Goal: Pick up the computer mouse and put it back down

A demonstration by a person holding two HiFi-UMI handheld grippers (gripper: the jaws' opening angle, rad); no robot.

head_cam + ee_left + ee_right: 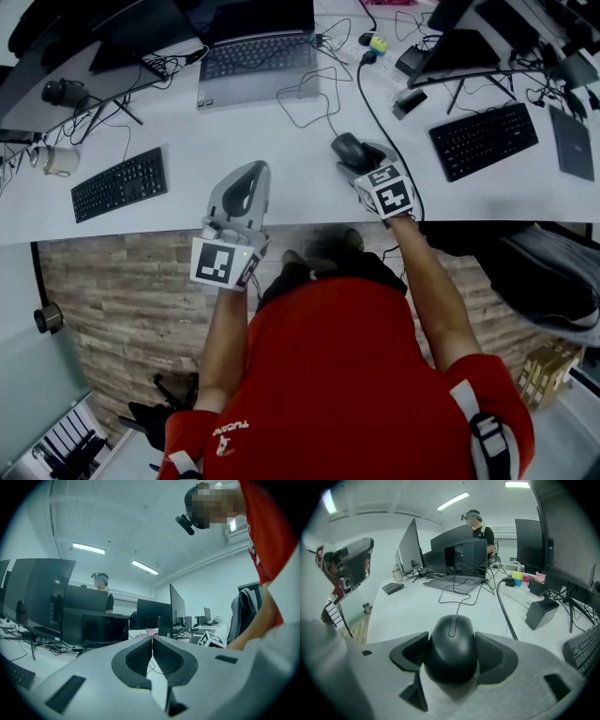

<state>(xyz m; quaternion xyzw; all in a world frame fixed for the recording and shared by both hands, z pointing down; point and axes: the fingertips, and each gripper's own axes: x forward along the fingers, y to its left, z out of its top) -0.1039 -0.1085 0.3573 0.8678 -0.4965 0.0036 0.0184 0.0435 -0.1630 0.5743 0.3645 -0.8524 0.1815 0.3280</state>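
Clamps the mouse (451, 660) in the right gripper (451, 637), lower centre, long axis running up-frame along the jaws (left gripper (152, 639) closed empty, farther off)

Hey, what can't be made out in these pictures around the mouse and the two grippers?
Underside of the computer mouse: right gripper view, hidden by its own body and the right gripper; touching the desk or lifted is unclear.
Far end of the mouse cable: right gripper view, lost among other cables near the laptop.
Desk under the left gripper: left gripper view, blocked by the gripper's body.
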